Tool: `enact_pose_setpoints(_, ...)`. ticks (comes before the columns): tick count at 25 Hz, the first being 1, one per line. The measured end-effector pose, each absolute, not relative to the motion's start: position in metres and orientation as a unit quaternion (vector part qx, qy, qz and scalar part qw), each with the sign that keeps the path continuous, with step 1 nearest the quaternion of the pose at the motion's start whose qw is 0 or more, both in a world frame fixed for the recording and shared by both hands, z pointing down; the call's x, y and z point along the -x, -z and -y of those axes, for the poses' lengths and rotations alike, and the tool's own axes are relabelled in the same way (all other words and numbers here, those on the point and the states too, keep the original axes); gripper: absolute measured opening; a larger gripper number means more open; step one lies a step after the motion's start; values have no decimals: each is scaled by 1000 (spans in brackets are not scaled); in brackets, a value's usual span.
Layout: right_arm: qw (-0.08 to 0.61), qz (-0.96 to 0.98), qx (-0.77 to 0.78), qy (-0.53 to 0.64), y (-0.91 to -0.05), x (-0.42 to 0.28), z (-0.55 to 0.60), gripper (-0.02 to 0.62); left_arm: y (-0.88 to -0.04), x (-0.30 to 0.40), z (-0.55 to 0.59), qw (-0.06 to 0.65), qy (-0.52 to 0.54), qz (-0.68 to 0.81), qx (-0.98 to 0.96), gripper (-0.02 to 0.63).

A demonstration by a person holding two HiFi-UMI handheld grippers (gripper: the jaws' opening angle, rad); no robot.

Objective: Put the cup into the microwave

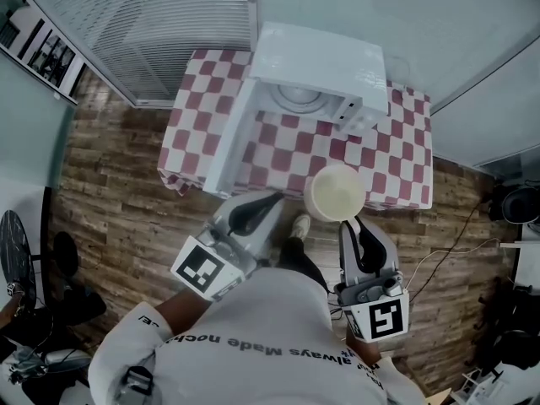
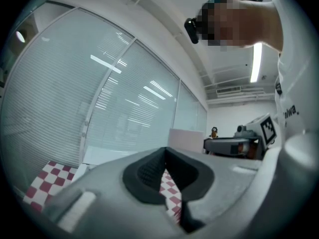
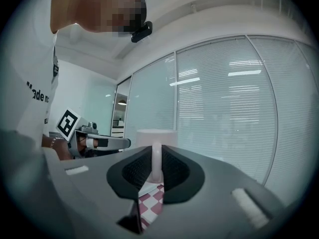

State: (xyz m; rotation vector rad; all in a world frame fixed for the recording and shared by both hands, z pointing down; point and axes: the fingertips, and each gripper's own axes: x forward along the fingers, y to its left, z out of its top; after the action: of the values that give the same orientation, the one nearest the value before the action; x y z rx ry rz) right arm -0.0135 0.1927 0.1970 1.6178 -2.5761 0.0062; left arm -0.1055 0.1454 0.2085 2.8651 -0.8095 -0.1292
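White cup (image 1: 336, 192) handle pinched by right gripper (image 1: 349, 224), shirt (image 1: 270, 348) print "always Made"

Only print I can read is on my shirt (image 1: 278, 348) — dark letters "always Made" across the back in the head view, the rest unclear. "Made" shows on it again in the right gripper view.

Cup at the open microwave (image 1: 321, 70)
The right gripper (image 1: 348, 222) holds a cream cup (image 1: 336, 192) over the red-checked table's (image 1: 396, 159) near edge. The left gripper (image 1: 270, 199) sits beside the swung-open door (image 1: 229, 137).
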Motion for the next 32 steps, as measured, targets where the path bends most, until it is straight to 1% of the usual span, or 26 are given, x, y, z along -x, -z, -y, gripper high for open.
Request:
enact_pose_setpoints(5, 49, 845, -532, -2, -197, -11, -163, 43, -207, 80, -115, 91, 44, 274, -956, 3)
enact_pose_setpoints(10, 47, 847, -529, 2, -194, -42, -128, 43, -205, 49, -79, 76, 39, 275, -958, 3)
enact_pose_setpoints(16, 43, 855, -517, 2, -191, -81, -91, 43, -200, 12, -44, 80, 44, 292, -952, 3)
enact_pose_setpoints(26, 31, 862, -506, 7, -190, -140, -51, 43, -203, -42, -9, 76, 44, 311, -946, 3)
enact_pose_setpoints(32, 36, 867, -497, 14, -195, -170, -39, 41, -210, -70, 6, 73, 40, 319, -944, 3)
